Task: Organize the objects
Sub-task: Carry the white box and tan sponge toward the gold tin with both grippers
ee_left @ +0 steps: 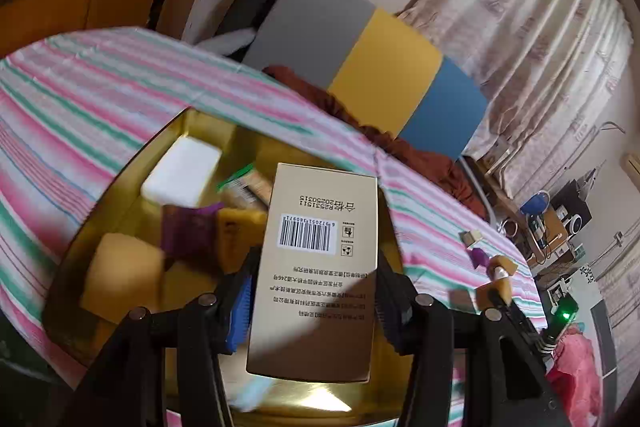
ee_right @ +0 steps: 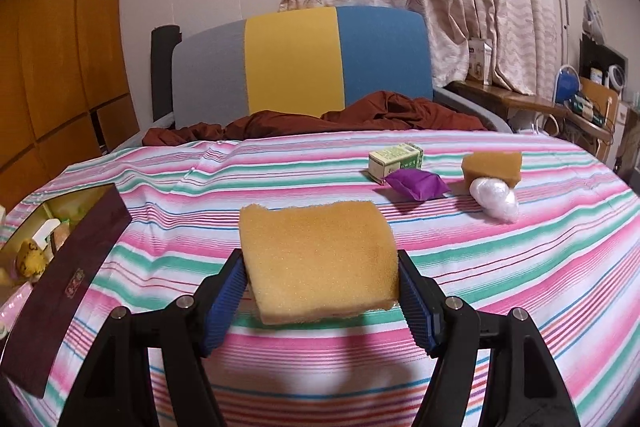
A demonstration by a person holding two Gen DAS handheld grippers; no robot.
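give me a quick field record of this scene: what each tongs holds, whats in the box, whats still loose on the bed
left tongs: shut on tan carton, above gold box
right tongs: shut on yellow sponge
in gold box: white block, purple packet, sponges
loose on striped sheet: green carton, purple pouch, second sponge, white wrapped bundle

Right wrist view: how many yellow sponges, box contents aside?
2. Near sponge is clamped in the right gripper; far sponge sits on the striped cloth at far right, behind a white bundle. The box at left may hide more.
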